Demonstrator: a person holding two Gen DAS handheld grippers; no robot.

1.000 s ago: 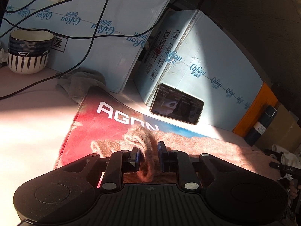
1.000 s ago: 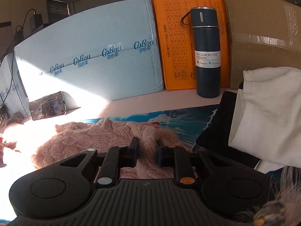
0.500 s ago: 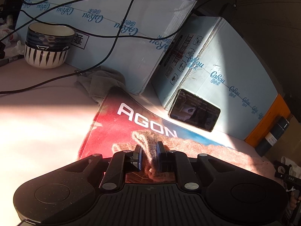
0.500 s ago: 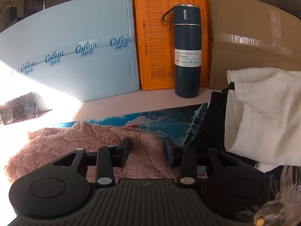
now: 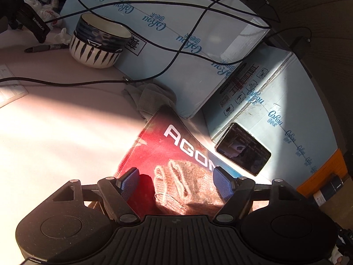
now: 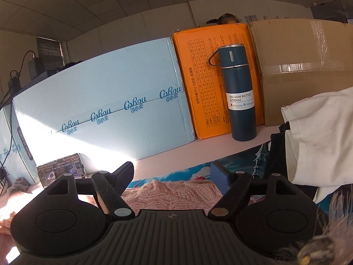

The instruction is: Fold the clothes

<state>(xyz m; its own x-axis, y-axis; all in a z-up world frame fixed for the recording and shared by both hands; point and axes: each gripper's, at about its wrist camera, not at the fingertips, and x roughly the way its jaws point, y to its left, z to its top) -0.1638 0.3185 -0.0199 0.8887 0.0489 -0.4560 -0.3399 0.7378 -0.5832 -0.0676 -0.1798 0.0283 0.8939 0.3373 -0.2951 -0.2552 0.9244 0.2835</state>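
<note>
A pink knitted sweater [image 5: 183, 185] lies on the red and blue desk mat [image 5: 158, 145]. My left gripper [image 5: 176, 180] hovers over the sweater's end, its jaws opening. The knit lies between the blue pads [image 5: 221, 184] without touching them. In the right wrist view the sweater [image 6: 172, 193] spreads under my right gripper [image 6: 173, 177]. Its jaws are also opening and no pad presses on the fabric.
Light blue boxes [image 5: 192, 50] stand behind the mat, with a phone [image 5: 242, 152] leaning on one. Stacked bowls [image 5: 99, 42], cables and a grey cloth [image 5: 152, 99] lie to the left. An orange box [image 6: 211, 81], a vacuum bottle [image 6: 239, 92] and white and black garments [image 6: 317, 137] are at right.
Both grippers were shut on folds of the pink sweater and have let go, jaws now wide apart. The right gripper lifted a little; the left one rolled.
</note>
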